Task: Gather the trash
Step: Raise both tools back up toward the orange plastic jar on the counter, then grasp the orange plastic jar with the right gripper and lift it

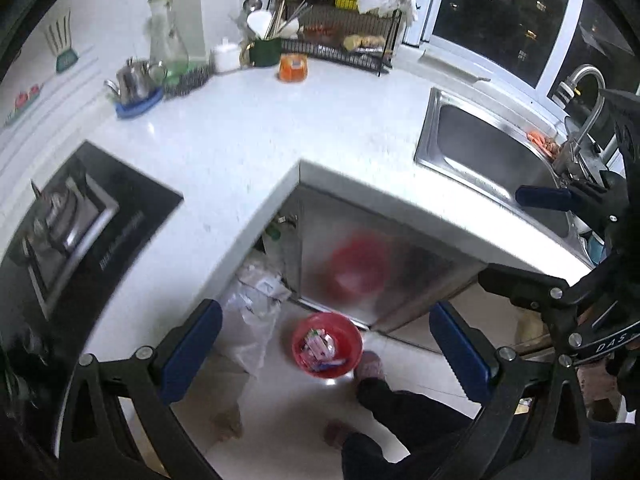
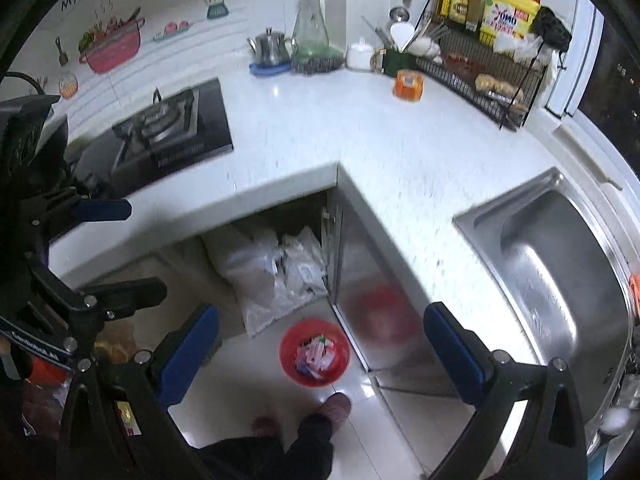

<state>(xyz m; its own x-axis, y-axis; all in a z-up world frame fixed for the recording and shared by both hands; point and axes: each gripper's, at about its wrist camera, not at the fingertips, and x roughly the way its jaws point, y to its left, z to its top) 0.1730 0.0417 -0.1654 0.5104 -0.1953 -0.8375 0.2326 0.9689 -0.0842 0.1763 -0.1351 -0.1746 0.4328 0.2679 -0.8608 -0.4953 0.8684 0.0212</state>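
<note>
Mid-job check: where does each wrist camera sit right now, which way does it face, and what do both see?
Left wrist: on the open left gripper, held above the white L-shaped counter, looking down; the right gripper and dark-trousered legs show.
Right wrist: on the open right gripper, above the same counter, looking down; the left gripper shows at left.
Shared: red plastic bin of wrappers on the floor, steel sink, black gas hob.

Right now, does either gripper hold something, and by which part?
Nothing is held. The left gripper and the right gripper are both open and empty.
</note>
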